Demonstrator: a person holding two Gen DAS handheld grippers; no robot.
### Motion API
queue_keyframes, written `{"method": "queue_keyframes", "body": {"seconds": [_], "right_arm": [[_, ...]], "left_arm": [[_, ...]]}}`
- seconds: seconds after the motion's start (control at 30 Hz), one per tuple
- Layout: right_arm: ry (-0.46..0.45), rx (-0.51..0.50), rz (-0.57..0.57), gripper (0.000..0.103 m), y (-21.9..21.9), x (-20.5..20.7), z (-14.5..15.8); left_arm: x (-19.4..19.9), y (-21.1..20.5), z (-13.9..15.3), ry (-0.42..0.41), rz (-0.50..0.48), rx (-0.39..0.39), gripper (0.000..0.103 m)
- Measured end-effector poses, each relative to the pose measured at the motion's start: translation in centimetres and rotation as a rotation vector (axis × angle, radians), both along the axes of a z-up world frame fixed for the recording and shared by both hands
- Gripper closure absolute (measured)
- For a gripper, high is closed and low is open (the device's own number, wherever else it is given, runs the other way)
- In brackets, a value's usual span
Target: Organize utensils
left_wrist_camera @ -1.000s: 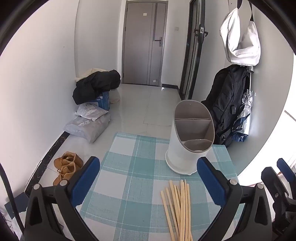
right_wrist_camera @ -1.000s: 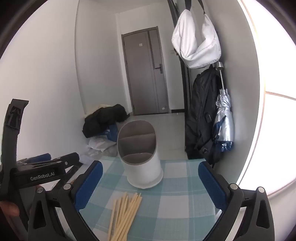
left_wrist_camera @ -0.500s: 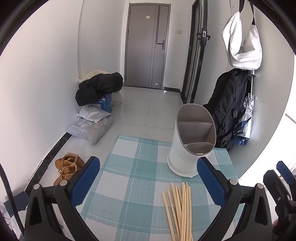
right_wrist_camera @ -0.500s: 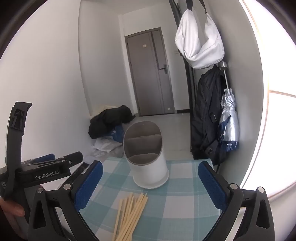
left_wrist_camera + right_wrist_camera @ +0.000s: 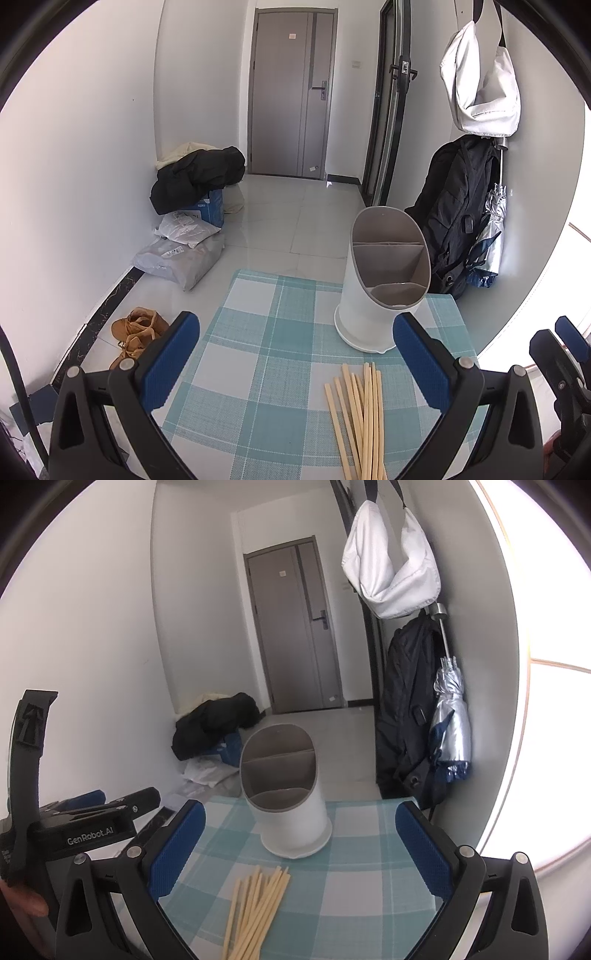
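A bundle of several wooden chopsticks lies on a teal-and-white checked table mat. Behind it stands a white utensil holder with grey inner compartments, upright and with nothing seen in it. My left gripper is open and empty above the mat, left of the chopsticks. My right gripper is open and empty, with the chopsticks below it and the holder ahead. The left gripper's body shows at the left of the right wrist view.
The mat covers a small table with its far edge just behind the holder. On the floor beyond are brown shoes, grey parcels and a black coat. A black backpack and folded umbrella hang at the right wall.
Both cameras have tilted up slightly and shifted; the holder and chopsticks sit a little lower in the views. Both grippers stay open. Nothing on the table has moved.
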State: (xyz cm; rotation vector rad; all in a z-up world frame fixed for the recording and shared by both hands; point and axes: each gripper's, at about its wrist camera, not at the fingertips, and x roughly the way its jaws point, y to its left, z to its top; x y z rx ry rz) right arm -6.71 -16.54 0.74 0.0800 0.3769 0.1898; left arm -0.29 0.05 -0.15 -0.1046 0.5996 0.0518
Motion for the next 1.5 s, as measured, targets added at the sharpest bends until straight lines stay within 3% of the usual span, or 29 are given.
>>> {"method": "queue_keyframes", "body": {"seconds": [1.5], "right_arm": [[0.007, 0.005, 0.008, 0.000, 0.05, -0.03, -0.21]], "left_arm": [[0.08, 0.15, 0.01, 0.020, -0.004, -0.013, 0.001]]}}
